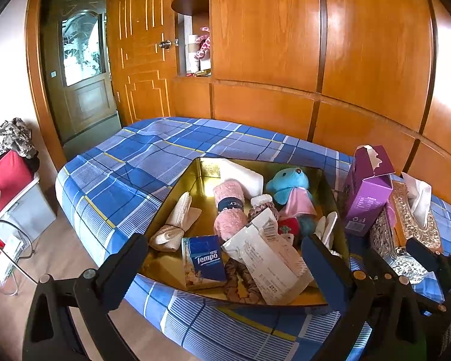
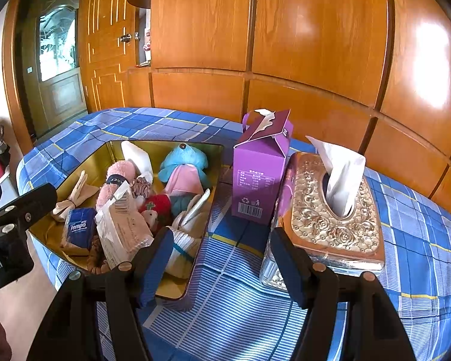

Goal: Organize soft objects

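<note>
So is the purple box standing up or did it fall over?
Standing up. The purple box stands upright on the blue checked bedcover, its torn-open top uppermost, between the gold tray and the tissue box.

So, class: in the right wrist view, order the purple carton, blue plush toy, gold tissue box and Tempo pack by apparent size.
1. gold tissue box, though nearest
2. purple carton
3. blue plush toy
4. Tempo pack
</note>
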### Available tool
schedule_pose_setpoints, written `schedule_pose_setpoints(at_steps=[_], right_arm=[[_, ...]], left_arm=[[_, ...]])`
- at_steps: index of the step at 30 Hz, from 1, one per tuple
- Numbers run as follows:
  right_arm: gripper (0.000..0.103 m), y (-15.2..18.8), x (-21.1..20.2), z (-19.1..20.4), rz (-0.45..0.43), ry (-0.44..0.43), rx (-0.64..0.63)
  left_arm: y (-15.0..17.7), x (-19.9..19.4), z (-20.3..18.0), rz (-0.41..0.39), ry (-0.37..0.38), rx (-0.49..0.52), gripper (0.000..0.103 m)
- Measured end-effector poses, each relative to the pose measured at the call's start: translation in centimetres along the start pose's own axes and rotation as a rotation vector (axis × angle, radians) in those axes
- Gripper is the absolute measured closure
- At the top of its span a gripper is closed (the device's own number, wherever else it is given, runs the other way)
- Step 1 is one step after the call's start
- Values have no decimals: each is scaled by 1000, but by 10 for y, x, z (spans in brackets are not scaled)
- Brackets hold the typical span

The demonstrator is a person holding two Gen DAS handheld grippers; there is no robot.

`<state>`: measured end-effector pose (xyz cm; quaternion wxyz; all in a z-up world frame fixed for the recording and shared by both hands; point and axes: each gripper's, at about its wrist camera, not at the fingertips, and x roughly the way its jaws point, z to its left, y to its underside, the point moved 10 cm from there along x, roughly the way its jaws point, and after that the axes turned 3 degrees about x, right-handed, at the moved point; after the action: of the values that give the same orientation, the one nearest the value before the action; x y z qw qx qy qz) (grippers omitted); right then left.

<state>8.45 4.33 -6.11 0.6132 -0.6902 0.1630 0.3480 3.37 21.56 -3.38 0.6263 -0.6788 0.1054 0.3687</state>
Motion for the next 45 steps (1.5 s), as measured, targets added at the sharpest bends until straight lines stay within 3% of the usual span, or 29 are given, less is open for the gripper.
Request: schedule_pose_setpoints(at_steps=[45], right_arm=[[35,4,3,5,21,-10,-15]], left_arm=[[3,2,3,5,-15,19,1]])
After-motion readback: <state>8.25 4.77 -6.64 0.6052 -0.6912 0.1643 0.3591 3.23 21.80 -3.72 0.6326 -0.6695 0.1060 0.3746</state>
